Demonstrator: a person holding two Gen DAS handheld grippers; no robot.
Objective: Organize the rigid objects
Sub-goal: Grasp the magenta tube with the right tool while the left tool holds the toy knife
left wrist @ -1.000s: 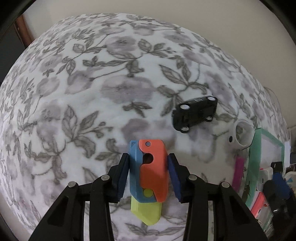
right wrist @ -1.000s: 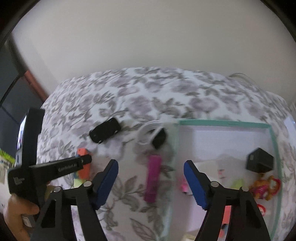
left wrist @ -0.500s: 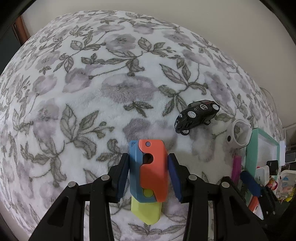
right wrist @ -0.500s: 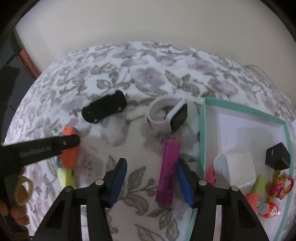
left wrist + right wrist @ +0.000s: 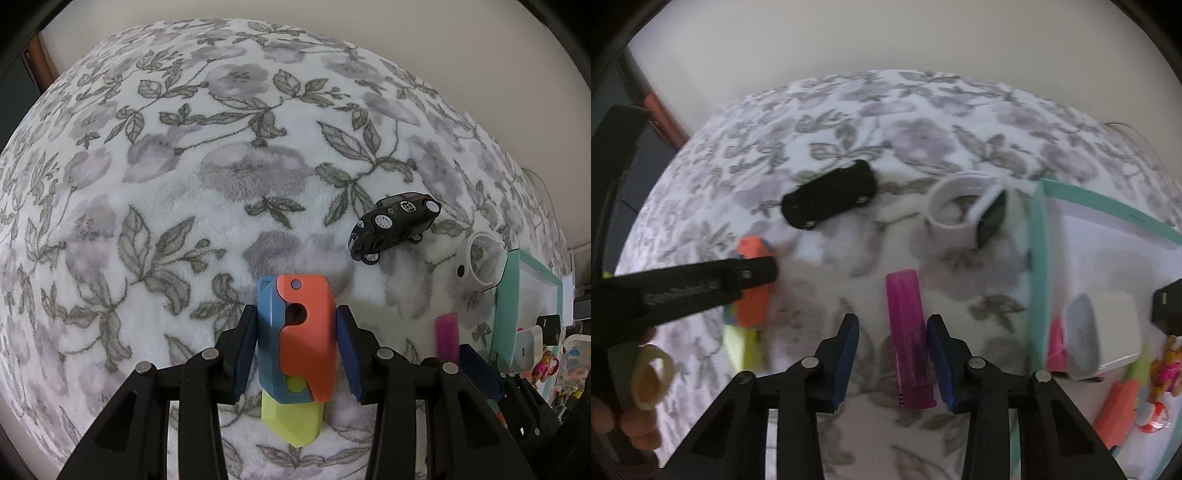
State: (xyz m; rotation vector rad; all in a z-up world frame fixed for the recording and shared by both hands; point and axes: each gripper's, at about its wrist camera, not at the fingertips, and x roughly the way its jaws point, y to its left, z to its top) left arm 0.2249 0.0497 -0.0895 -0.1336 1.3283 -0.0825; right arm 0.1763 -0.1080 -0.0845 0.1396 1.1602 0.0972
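My left tongs (image 5: 295, 347) grip the orange-and-blue toy knife (image 5: 297, 339), its yellow blade lying on the floral blanket (image 5: 166, 177). My right tongs (image 5: 892, 356) sit parted around the magenta lighter (image 5: 908, 339), right pad touching, left pad apart. Beyond lie a black toy car (image 5: 393, 227), with a round roof emblem I can't read, and a white smartwatch (image 5: 964, 210) beside the teal tray (image 5: 1039, 258).

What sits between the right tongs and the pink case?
Nothing visible. The pink case lies on the blanket already between the right tongs, whose jaws are open, and the teal tray stands just right of it.
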